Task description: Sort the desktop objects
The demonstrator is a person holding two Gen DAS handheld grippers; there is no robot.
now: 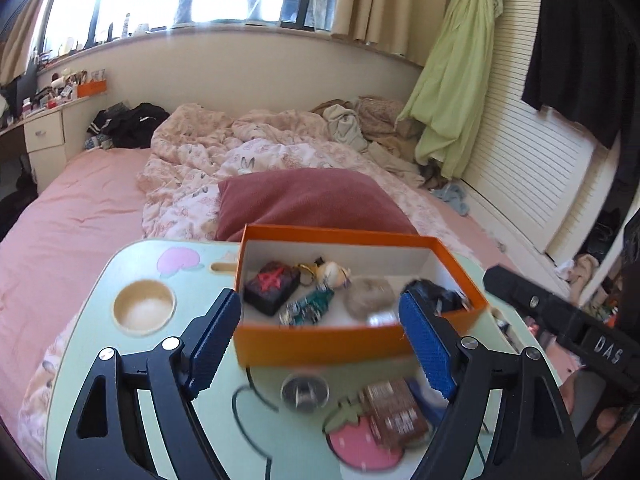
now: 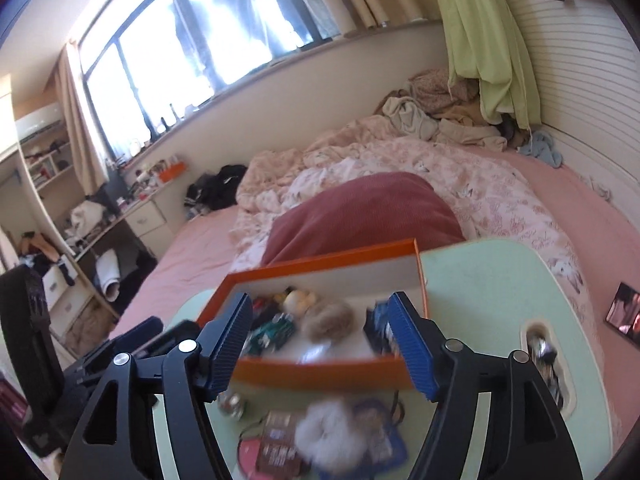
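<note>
Near items on green tray table (image 2: 492, 280) smeared by blur: white fluffy thing (image 2: 332, 436), brown packet (image 1: 396, 412). Orange box (image 1: 320, 344) near wall blurred.

Box (image 1: 312, 346): orange outside, white inside. Tray table (image 1: 92, 344): pale green, pink heart print. Pillow (image 1: 316, 200): maroon. Sheet (image 1: 76, 200): pink. Quilt (image 1: 192, 168): floral pink-white.
</note>
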